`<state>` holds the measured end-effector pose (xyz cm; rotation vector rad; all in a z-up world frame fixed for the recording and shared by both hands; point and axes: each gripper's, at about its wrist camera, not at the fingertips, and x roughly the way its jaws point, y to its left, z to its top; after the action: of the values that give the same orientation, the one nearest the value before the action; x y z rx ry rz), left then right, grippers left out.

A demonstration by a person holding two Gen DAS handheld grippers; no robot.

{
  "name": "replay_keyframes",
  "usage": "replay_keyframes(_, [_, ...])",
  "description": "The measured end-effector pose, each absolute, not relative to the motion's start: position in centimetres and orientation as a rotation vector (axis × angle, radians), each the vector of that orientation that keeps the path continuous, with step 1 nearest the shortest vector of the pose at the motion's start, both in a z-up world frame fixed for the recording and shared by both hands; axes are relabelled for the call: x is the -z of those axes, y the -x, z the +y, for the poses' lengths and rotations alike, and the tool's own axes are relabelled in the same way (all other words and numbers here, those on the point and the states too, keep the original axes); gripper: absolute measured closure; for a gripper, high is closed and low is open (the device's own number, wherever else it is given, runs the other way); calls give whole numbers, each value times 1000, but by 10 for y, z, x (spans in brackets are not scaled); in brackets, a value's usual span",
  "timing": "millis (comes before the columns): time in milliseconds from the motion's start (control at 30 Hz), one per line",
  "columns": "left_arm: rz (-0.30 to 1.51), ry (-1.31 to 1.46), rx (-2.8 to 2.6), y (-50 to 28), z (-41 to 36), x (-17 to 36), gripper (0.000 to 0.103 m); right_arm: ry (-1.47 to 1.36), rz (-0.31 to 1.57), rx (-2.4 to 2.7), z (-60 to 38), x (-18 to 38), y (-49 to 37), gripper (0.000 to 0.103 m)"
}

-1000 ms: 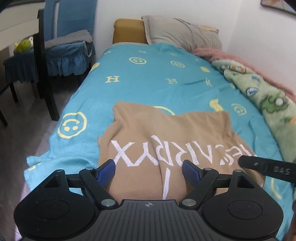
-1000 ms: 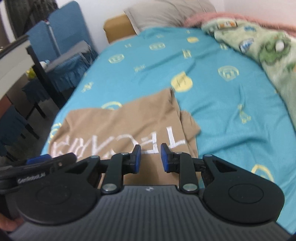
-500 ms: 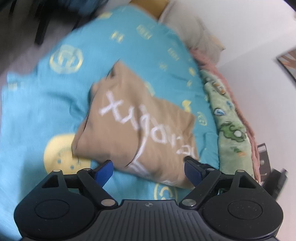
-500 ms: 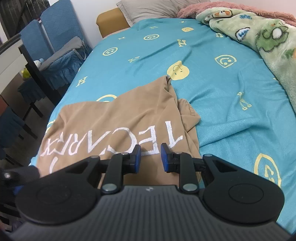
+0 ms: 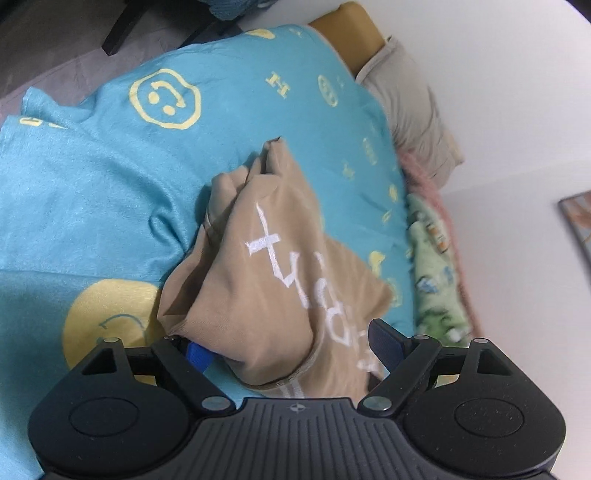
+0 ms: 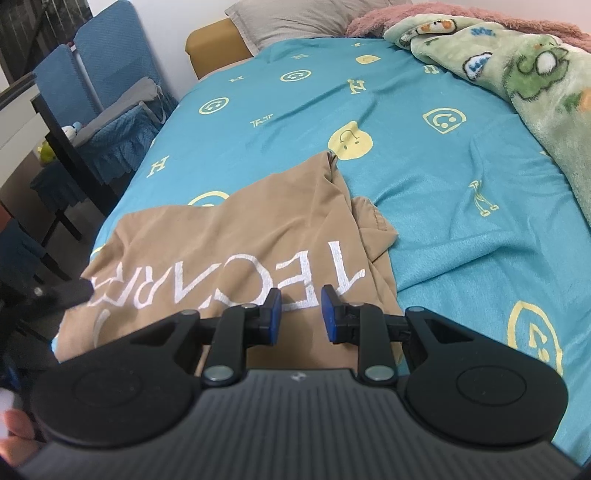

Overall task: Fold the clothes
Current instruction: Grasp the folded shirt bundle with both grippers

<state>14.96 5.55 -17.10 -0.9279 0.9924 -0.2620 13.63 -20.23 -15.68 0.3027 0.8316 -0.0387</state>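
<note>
A tan garment (image 5: 273,280) with white embroidered letters lies partly folded on the turquoise bedsheet (image 5: 92,192). My left gripper (image 5: 291,347) is open wide, tilted over the garment's left edge; a bunched fold of the cloth lies between its fingers and covers most of the left pad. In the right wrist view the tan garment (image 6: 229,247) spreads flat with its lettering upside down. My right gripper (image 6: 301,314) hovers over its near edge with the jaws a narrow gap apart and nothing between them. The left gripper's finger (image 6: 70,291) shows at the garment's left edge.
A green cartoon blanket (image 6: 535,85) and a pink one lie along the bed's right side. A grey pillow (image 6: 303,18) and tan headboard are at the far end. Blue-covered chairs (image 6: 99,92) and a dark table stand left of the bed.
My left gripper has swung left and rolled over the garment's left edge, and cloth now bunches up between its open fingers. My right gripper has stayed over the near edge.
</note>
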Motion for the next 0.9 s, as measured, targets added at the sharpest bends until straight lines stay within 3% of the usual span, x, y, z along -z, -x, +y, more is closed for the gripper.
replay_keyframes(133, [1030, 925, 231, -153, 54, 179, 40, -387, 819, 31, -208, 153, -132, 74])
replay_keyframes(200, [1021, 930, 225, -152, 55, 179, 42, -500, 799, -8, -213, 150, -126, 73])
replay_keyframes(267, [1012, 934, 221, -151, 56, 179, 44, -614, 777, -47, -217, 147, -120, 59])
replay_keyframes(333, [1009, 936, 216, -150, 56, 179, 44, -726, 752, -87, -222, 144, -114, 14])
replay_keyframes(367, [1008, 939, 213, -150, 56, 179, 45, -782, 739, -106, -224, 142, -111, 11])
replay_keyframes(567, [998, 975, 194, -150, 57, 180, 50, -1063, 835, -225, -215, 169, -109, 12])
replay_keyframes(733, [939, 1014, 168, -153, 57, 177, 69, -1251, 882, -225, -209, 201, -113, 11])
replay_keyframes(900, [862, 1037, 187, -151, 55, 168, 79, -1387, 831, -175, -216, 219, -115, 11])
